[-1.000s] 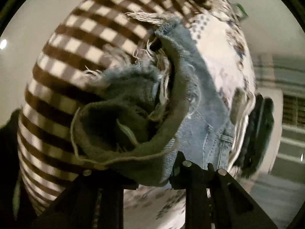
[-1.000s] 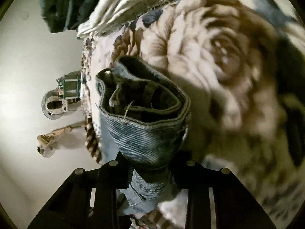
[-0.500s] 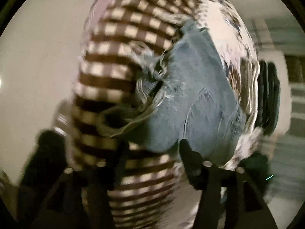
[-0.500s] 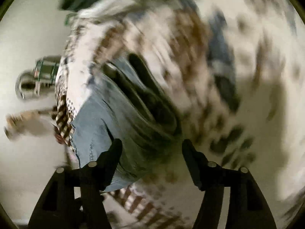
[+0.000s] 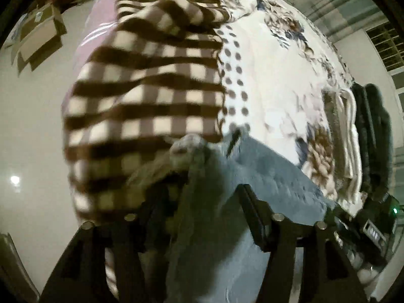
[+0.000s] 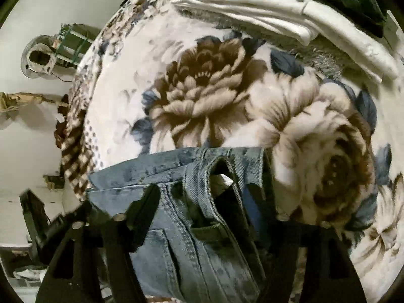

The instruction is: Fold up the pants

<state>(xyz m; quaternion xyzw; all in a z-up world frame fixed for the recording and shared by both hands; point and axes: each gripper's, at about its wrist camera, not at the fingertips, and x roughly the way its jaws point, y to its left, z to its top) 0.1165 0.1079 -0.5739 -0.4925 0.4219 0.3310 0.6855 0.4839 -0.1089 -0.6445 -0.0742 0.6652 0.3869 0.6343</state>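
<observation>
The light blue denim pants (image 5: pixel 265 181) lie on the bed, across the checked and floral blankets. In the left wrist view a frayed leg end (image 5: pixel 186 151) lies just ahead of my left gripper (image 5: pixel 199 202), which is open with denim lying between its fingers. In the right wrist view the pants' waistband and seams (image 6: pixel 202 176) lie under my right gripper (image 6: pixel 204 199), which is open with its fingers spread over the cloth.
A brown-and-cream checked blanket (image 5: pixel 151 96) covers the bed's left part, a floral blanket (image 6: pixel 214 96) the rest. Folded white (image 6: pixel 277 17) and dark clothes (image 5: pixel 373 136) lie at the bed's far edge. A cardboard box (image 5: pixel 38 38) stands on the floor.
Both grippers let go of the bunched denim they held one second ago and opened. The pants now lie flat on the bed, and both grippers have drawn back over them.
</observation>
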